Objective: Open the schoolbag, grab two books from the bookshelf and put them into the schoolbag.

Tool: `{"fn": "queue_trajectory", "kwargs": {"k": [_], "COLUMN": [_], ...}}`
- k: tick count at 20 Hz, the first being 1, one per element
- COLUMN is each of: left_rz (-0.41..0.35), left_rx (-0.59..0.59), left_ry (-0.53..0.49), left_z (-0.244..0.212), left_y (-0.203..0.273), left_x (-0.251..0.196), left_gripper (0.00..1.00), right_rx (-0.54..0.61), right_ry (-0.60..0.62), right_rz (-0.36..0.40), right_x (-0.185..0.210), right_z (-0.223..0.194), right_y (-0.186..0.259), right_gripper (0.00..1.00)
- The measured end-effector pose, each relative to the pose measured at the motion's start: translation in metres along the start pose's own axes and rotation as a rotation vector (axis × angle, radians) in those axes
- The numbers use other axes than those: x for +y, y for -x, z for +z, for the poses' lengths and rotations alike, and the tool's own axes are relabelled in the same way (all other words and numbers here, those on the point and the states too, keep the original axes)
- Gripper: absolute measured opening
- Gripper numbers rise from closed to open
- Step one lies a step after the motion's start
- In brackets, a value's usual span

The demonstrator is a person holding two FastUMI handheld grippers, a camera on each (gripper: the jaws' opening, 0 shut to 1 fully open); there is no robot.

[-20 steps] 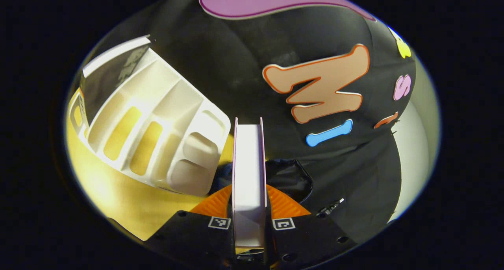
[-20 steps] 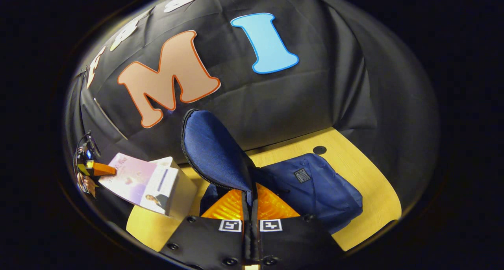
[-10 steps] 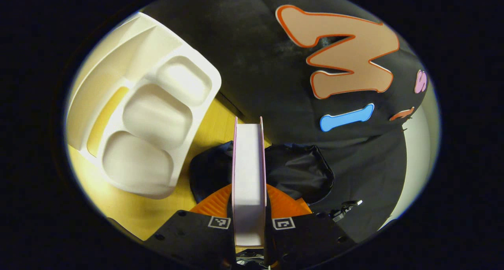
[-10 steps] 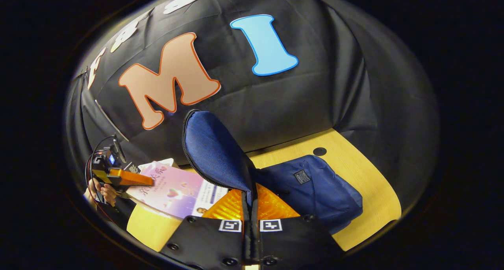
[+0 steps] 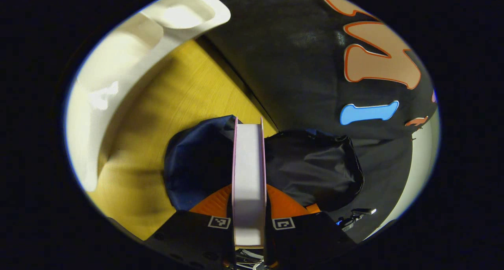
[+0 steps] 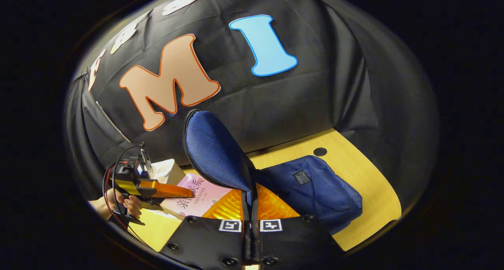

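In the left gripper view, the left gripper (image 5: 249,207) holds a book (image 5: 248,171) edge-on between its two fingers. The book stands upright in the middle of the view, its white page block facing the camera with a thin pink cover edge on each side, and both fingers are clamped against its covers. Just beyond the book lies the schoolbag (image 5: 311,167), dark navy, with its mouth gaping open and a dark lining inside. The book's far end is over the opening.

In the right gripper view, the right gripper (image 6: 251,211) has its fingers pressed together on the edge of the schoolbag's flap (image 6: 212,152), a rounded navy panel edged with a zipper that stands raised above the fingers. The rest of the schoolbag (image 6: 315,191) lies crumpled on the table to the right, with a small dark label patch on the fabric. At the lower left of this view, a hand (image 6: 126,203) grips the left gripper, which carries the book, its pink cover with printed characters showing, just beside the lifted flap.

The table (image 5: 177,100) is yellow wood. A white plastic bookshelf (image 5: 130,53) with moulded compartments sits at the upper left in the left gripper view, well apart from the bag. Black cloth forms the booth wall (image 6: 275,100) behind the table. A small dark round hole (image 6: 319,150) marks the tabletop near the wall.
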State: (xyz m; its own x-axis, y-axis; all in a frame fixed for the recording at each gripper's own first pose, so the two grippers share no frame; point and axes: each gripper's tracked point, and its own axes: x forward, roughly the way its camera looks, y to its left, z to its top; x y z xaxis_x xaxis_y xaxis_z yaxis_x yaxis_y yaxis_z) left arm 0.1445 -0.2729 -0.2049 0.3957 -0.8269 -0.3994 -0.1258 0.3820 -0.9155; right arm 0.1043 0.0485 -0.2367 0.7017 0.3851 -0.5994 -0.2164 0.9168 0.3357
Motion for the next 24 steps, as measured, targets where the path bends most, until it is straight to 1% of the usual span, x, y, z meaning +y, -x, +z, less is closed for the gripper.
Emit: {"fn": "queue_trajectory", "kwargs": {"k": [1,2,3,4,6,7,8,11,12,13,14,17,18,19,20,21,24], "left_rz": [-0.010,-0.023,-0.031,-0.031,-0.033,-0.035,-0.037,-0.047,-0.052,-0.054,-0.052,-0.055,-0.063,-0.068,-0.073,-0.077,-0.084], "left_rx": [0.004,0.009,0.013,0.019,0.026,0.030,0.031,0.023,0.023,0.024,0.027,0.026,0.020,0.015,0.013,0.013,0.003], "left_ry": [0.010,0.022,0.032,0.040,0.058,0.067,0.075,0.100,0.110,0.121,0.128,0.146,0.159,0.174,0.186,0.192,0.190], "left_z": [-0.003,-0.006,-0.010,-0.014,-0.020,-0.024,-0.026,-0.032,-0.034,-0.038,-0.041,-0.049,-0.050,-0.051,-0.052,-0.054,-0.056], "left_y": [-0.007,-0.013,-0.020,-0.025,-0.038,-0.044,-0.048,-0.064,-0.068,-0.072,-0.076,-0.088,-0.091,-0.096,-0.100,-0.103,-0.110], "left_x": [-0.005,-0.009,-0.012,-0.012,-0.013,-0.013,-0.012,-0.012,-0.011,-0.009,-0.008,-0.004,-0.006,-0.005,-0.005,-0.005,-0.006], "left_gripper": [0.24,0.24,0.26,0.24,0.26,0.24,0.24,0.24,0.24,0.24,0.24,0.24,0.26,0.24,0.26,0.24,0.24], "right_rx": [0.001,0.002,0.003,0.002,0.000,-0.001,-0.001,-0.002,-0.003,-0.002,-0.003,-0.001,-0.001,-0.002,-0.002,-0.002,-0.001], "right_ry": [0.000,0.001,0.002,0.004,0.002,-0.001,-0.002,-0.005,-0.007,-0.008,-0.009,-0.009,-0.007,-0.009,-0.013,-0.016,-0.020], "right_rz": [0.002,0.005,0.008,0.009,0.012,0.013,0.015,0.017,0.017,0.017,0.017,0.018,0.017,0.017,0.018,0.018,0.020], "right_x": [0.000,0.000,0.001,0.001,0.001,0.001,0.000,0.001,0.000,0.000,0.001,0.000,0.000,0.000,-0.001,-0.001,-0.002], "right_z": [0.000,0.001,0.001,0.000,0.001,0.002,0.001,0.002,0.001,0.002,0.002,0.001,0.002,0.003,0.003,0.003,0.003], "right_y": [-0.002,-0.001,-0.002,-0.002,-0.001,-0.001,-0.001,0.000,0.000,-0.001,0.000,0.000,0.002,0.002,0.001,0.002,0.002], "right_gripper": [0.05,0.05,0.03,0.03,0.03,0.05,0.03,0.03,0.05,0.05,0.03,0.03,0.03,0.03,0.03,0.03,0.03]}}
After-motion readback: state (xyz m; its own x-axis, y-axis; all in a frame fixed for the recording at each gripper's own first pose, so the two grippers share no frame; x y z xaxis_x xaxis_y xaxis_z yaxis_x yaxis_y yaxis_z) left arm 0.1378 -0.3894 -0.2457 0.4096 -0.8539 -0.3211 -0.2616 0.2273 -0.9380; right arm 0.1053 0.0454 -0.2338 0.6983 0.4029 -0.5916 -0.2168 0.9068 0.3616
